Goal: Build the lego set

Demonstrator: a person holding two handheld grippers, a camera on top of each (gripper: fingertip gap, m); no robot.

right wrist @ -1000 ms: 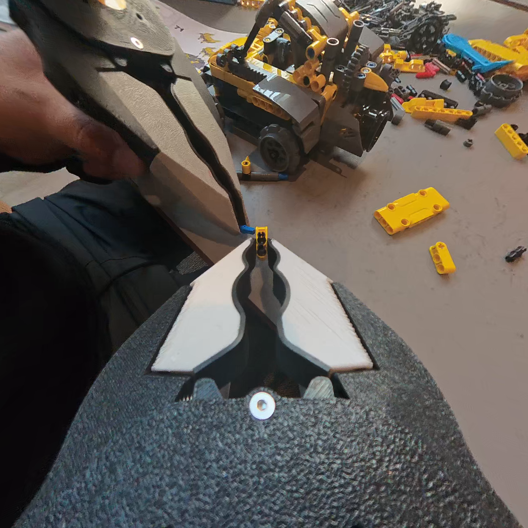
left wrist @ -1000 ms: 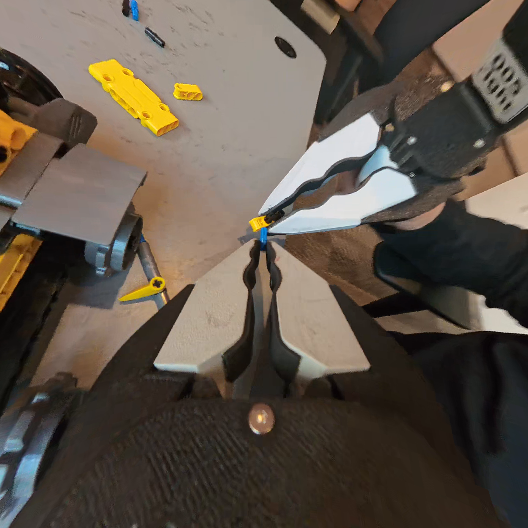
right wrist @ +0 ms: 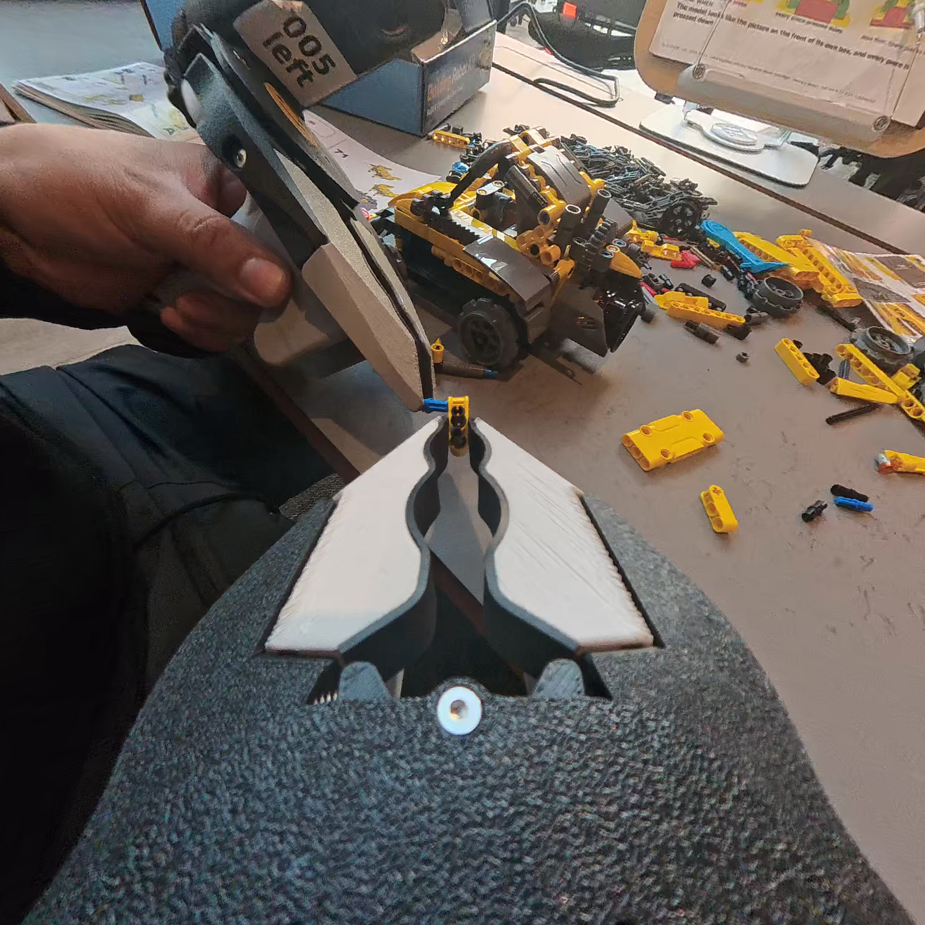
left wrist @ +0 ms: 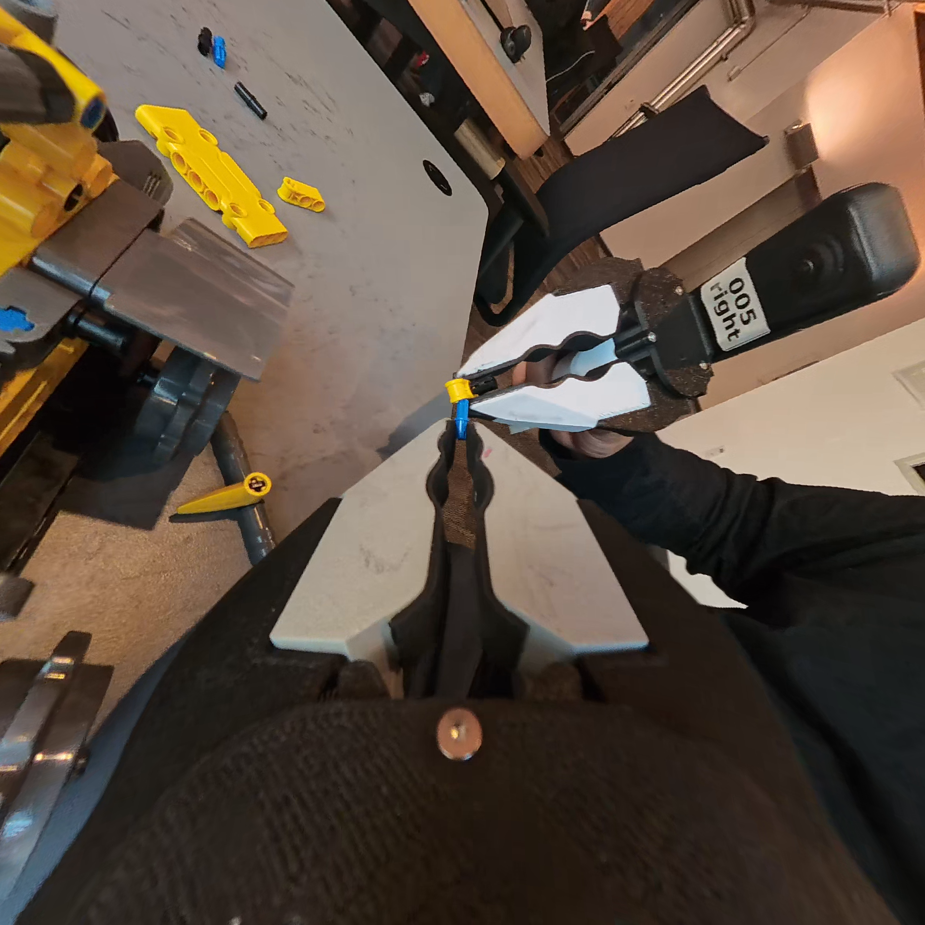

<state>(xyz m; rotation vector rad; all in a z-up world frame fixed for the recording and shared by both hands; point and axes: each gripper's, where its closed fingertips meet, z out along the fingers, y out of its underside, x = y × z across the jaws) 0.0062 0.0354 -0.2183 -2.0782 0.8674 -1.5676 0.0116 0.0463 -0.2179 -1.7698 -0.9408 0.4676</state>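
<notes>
The left gripper (left wrist: 461,434) is clenched on a small blue pin (left wrist: 461,418), pinched at the very tips of its fingers. The right gripper (right wrist: 458,435) grasps a short yellow connector (right wrist: 457,418) the same way, with the connector's far end sticking out past the tips. The pin's free end meets the side of that connector, so the two grippers stand at about a right angle, tip to tip, beyond the near edge of the grey table (right wrist: 751,600). A hand (right wrist: 125,225) holds the left gripper's body.

Past the connector, on the table, stands a yellow and grey brick-built car (right wrist: 515,270), with a grey axle (right wrist: 465,371) lying just before its front wheel. Right of the connector the tabletop is bare up to a flat yellow panel (right wrist: 672,439) and a small yellow beam (right wrist: 718,509). Farther right lies a heap of loose yellow and black parts (right wrist: 826,300). Behind the car sits a blue box (right wrist: 425,85).
</notes>
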